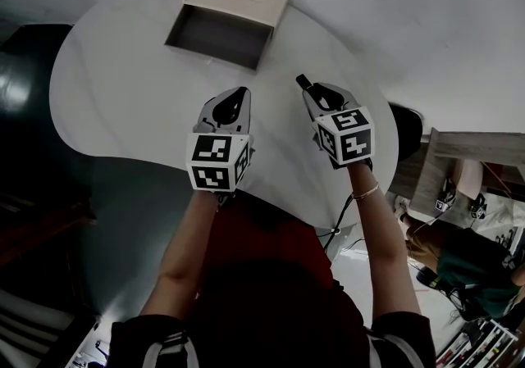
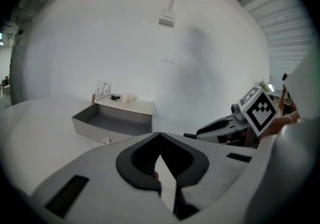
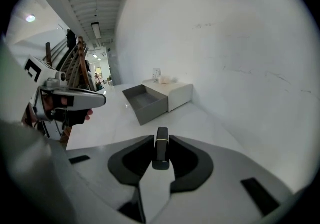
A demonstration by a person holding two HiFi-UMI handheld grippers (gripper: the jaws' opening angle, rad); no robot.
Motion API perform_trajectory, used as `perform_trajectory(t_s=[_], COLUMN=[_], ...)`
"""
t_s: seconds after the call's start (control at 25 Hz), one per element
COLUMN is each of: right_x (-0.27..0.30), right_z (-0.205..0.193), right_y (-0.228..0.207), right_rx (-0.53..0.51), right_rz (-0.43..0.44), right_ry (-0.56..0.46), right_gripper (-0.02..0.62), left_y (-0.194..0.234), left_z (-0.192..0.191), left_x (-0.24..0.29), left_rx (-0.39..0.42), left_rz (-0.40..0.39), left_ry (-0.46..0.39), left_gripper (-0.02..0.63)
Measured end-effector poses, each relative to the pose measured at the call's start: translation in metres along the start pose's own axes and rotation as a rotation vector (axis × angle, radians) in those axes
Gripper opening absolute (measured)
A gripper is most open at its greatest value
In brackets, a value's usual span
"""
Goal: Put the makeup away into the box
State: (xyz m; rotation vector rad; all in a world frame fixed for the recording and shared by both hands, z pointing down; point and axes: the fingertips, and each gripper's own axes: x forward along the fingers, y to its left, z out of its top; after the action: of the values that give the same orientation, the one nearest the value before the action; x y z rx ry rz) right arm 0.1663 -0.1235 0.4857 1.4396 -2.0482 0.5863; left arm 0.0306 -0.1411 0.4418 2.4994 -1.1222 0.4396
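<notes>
Right hand-held gripper (image 3: pixel 161 140) holding black tube (image 3: pixel 162 157), white table (image 1: pixel 123 88), white wall (image 3: pixel 225 43)

The right gripper (image 3: pixel 161 141) clamps a black, gold-banded lipstick tube (image 3: pixel 161 152). Beyond, an open grey box (image 3: pixel 152 111) sits on the white table (image 3: pixel 107 125)

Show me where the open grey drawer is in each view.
Head view: drawer at top centre.
Left gripper view: drawer left of centre.
Right gripper view: drawer at centre.
Shared landmark: the white table under it.
</notes>
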Motion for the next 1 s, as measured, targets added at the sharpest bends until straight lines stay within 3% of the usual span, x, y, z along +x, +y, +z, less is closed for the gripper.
perform_trajectory(t_s=[0.44,1.0], right_x=[-0.021,-0.036], right_z=[0.049,0.087], right_y=[0.04,0.069], right_rx=[-0.012,-0.052], right_rz=[0.028,0.103], right_ry=[-0.163,-0.269], right_gripper=[0.101,0.101], left_y=[0.005,0.0], left_z=[0.008,0.027], left_x=[-0.023,-0.058], left_rx=[0.019,0.034], left_rz=[0.017,0.12], left_ry=[-0.036,-0.097], left_gripper=[0.021,0.021])
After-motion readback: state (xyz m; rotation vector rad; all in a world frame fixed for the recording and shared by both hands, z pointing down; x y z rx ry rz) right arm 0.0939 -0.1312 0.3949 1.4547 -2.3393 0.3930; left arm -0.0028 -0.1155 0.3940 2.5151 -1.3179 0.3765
